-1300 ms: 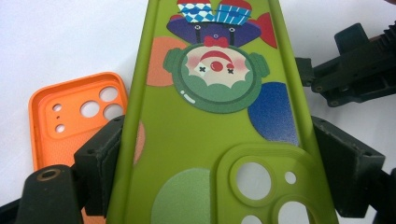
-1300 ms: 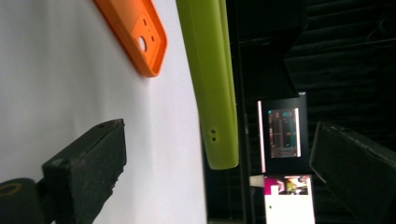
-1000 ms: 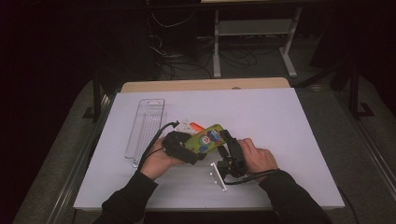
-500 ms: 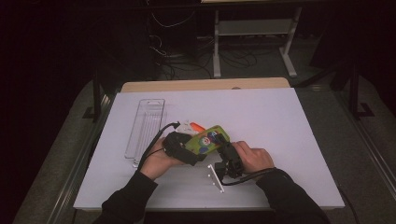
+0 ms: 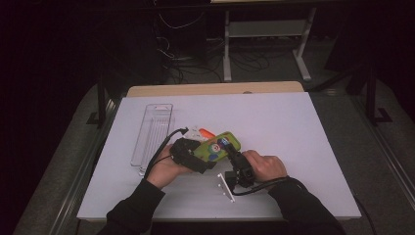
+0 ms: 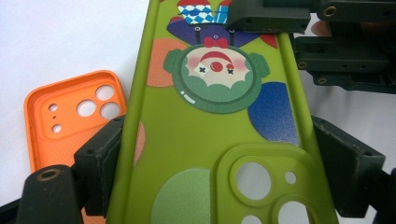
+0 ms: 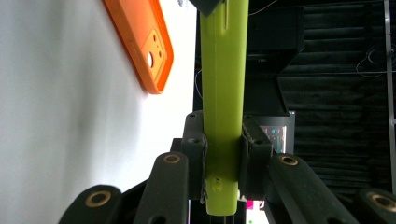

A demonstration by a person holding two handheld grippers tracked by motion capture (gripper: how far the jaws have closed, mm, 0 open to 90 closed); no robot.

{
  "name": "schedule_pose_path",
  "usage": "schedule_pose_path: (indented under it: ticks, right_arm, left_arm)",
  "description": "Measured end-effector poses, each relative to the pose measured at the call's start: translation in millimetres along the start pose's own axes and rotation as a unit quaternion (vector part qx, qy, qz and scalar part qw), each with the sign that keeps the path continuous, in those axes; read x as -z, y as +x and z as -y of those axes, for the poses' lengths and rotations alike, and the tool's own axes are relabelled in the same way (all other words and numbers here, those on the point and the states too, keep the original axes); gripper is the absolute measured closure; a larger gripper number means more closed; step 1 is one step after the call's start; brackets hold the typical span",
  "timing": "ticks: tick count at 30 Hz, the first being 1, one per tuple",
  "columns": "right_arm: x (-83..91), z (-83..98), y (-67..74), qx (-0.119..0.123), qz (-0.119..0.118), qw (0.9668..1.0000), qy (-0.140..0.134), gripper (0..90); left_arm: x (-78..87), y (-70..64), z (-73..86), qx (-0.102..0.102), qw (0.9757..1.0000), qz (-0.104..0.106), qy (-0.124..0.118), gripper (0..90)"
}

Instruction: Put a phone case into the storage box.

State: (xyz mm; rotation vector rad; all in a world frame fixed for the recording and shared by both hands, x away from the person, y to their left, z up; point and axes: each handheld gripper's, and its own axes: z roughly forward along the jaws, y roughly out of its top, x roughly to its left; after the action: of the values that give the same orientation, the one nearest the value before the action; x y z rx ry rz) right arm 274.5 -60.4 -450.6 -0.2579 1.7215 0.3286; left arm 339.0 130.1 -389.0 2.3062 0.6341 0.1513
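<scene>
A lime-green phone case (image 5: 215, 148) with a clown print is held above the white table between both grippers. My left gripper (image 5: 201, 157) is shut across its width near the camera cut-out; in the left gripper view the case (image 6: 210, 140) runs up between the two pads (image 6: 100, 154). My right gripper (image 5: 231, 149) clamps the far end; its jaws have just been closing with the case between them. In the right gripper view the case (image 7: 223, 93) stands edge-on, squeezed by my right gripper (image 7: 223, 151). An orange phone case (image 5: 207, 132) (image 6: 74, 116) (image 7: 144, 42) lies on the table beyond.
A clear plastic tray (image 5: 152, 128) lies to the left of the hands on the white tabletop (image 5: 293, 147). A wooden edge (image 5: 215, 89) runs along the table's far side, with dark floor, cables and a metal stand behind it.
The right gripper's jaws have closed onto the end of the green case. Both hands have kept their place, and the left grip looks the same.
</scene>
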Motion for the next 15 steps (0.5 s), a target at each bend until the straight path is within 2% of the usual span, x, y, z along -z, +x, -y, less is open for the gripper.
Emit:
schedule_pose_path:
  ticks: [6,8,9,10,11,13,14,15]
  right_arm:
    - [0.3,-0.9,1.2,0.002,-0.001,1.0000,0.003,75.2]
    - [0.7,-0.3,-0.1,0.002,-0.007,1.0000,0.001,75.5]
    - [0.7,-0.3,-0.1,0.002,-0.007,1.0000,0.001,75.5]
    - [0.8,-0.4,-0.1,0.001,-0.010,1.0000,0.001,75.6]
    - [0.8,-0.6,0.0,0.000,-0.010,0.9999,0.001,75.7]
    - [0.8,-0.4,-0.6,-0.004,-0.011,0.9999,0.000,75.7]
    - [0.8,-0.4,-0.6,-0.004,-0.011,0.9999,0.000,75.7]
    - [0.8,-0.1,-1.6,-0.006,-0.008,0.9999,0.000,75.8]
  left_arm:
    - [-0.5,0.0,0.2,0.002,1.0000,0.002,-0.001,15.6]
    - [-1.1,0.9,0.7,0.006,0.9999,0.007,-0.005,15.5]
    - [-2.2,-0.2,1.1,0.017,0.9997,0.009,-0.014,15.5]
    - [-0.8,2.3,1.2,0.006,0.9999,0.011,-0.003,15.4]
    - [-2.4,1.0,1.8,0.020,0.9996,0.014,-0.016,15.3]
    - [-2.5,2.0,3.2,0.027,0.9992,0.019,-0.023,14.5]
    - [-1.9,2.9,4.2,0.021,0.9993,0.020,-0.025,14.5]
    - [-1.3,1.8,5.2,0.020,0.9992,0.005,-0.035,12.3]
